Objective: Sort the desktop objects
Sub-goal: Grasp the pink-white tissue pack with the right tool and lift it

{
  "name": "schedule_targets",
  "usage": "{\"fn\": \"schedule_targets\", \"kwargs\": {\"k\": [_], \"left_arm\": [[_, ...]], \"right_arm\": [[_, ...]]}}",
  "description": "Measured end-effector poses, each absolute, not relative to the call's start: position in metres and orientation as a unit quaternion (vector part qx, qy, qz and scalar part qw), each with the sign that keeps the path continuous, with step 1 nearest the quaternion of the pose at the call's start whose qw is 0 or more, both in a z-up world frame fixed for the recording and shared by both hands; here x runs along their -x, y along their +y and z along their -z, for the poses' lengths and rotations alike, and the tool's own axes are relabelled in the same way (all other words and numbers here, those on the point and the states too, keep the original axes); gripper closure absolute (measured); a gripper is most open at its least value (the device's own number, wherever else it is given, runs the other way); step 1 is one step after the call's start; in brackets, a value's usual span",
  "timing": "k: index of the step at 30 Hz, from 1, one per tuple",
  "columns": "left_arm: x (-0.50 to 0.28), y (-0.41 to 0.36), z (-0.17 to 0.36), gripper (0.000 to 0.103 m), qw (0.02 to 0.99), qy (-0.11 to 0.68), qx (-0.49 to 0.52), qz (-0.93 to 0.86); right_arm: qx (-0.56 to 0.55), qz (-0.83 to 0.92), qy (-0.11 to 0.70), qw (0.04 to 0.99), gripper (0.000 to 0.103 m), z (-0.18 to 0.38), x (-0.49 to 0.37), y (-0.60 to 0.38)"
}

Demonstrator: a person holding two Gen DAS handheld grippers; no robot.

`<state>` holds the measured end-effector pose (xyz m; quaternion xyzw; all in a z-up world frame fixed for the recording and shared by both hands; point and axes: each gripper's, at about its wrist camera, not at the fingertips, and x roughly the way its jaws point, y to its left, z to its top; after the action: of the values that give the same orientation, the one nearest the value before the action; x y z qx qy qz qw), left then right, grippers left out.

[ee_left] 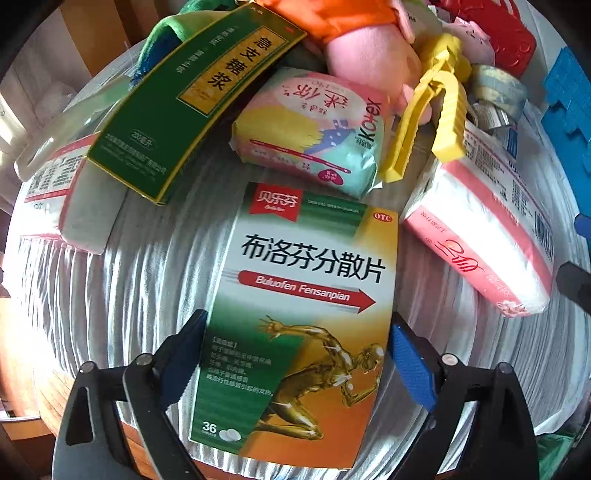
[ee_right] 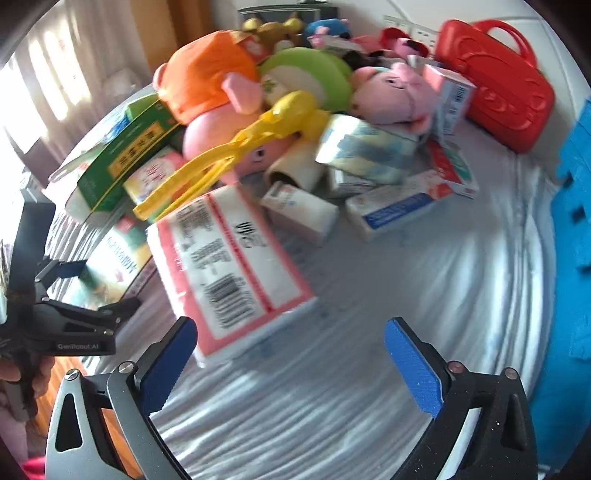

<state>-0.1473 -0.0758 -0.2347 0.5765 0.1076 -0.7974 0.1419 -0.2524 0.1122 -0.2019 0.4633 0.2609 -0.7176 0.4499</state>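
In the left wrist view, the lower edge of the ibuprofen box (ee_left: 299,325) is cut off near the bottom of the frame, and the orange and pink plush toy (ee_left: 354,33) is cropped at the top. The box is seen lying flat on the striped white cloth (ee_left: 122,280), between the blue pads of the left gripper (ee_left: 297,363). The jaws are spread wide; whether the pads touch the box sides cannot be told. Beyond it, a green syrup box (ee_left: 192,99) is propped on other packs, a pastel pad packet (ee_left: 314,129) lies beside yellow plastic tongs (ee_left: 432,110), and a pink and white tissue pack (ee_left: 484,236) lies to the right.

In the right wrist view, much is blurred, and print on the small boxes cannot be read. The right gripper (ee_right: 291,363) is held steeply down over bare cloth, jaws wide, nothing between them. The tissue pack (ee_right: 232,269) lies just ahead. A red plastic case (ee_right: 495,92) is closed, so its contents are hidden. A blue crate (ee_right: 576,192) is cropped at the right edge. At the left edge, the left gripper (ee_right: 96,291) is seen over the ibuprofen box.
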Motion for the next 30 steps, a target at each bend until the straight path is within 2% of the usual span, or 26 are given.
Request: {"fn": "schedule_targets", "kwargs": {"k": [8,16,19,22,30], "left_arm": [[0.141,-0.087,0.216,0.011,0.169,0.121,-0.543,0.814],[0.14,-0.084,0.227,0.012,0.176,0.119,-0.552,0.806],[0.143,-0.073,0.227,0.012,0.178,0.117,-0.548,0.809],[0.141,-0.063,0.219,0.013,0.176,0.114,-0.54,0.815],[0.129,-0.031,0.176,0.013,0.171,0.099,-0.508,0.838]], "right_arm": [[-0.452,0.686,0.301,0.484,0.0,0.22,0.235,0.081],[-0.455,0.661,0.32,0.503,0.0,0.241,0.237,0.061],[-0.457,0.665,0.312,0.502,0.0,0.243,0.235,0.062],[-0.461,0.67,0.302,0.497,0.005,0.241,0.23,0.069],[-0.465,0.703,0.268,0.467,0.008,0.218,0.221,0.094]]}}
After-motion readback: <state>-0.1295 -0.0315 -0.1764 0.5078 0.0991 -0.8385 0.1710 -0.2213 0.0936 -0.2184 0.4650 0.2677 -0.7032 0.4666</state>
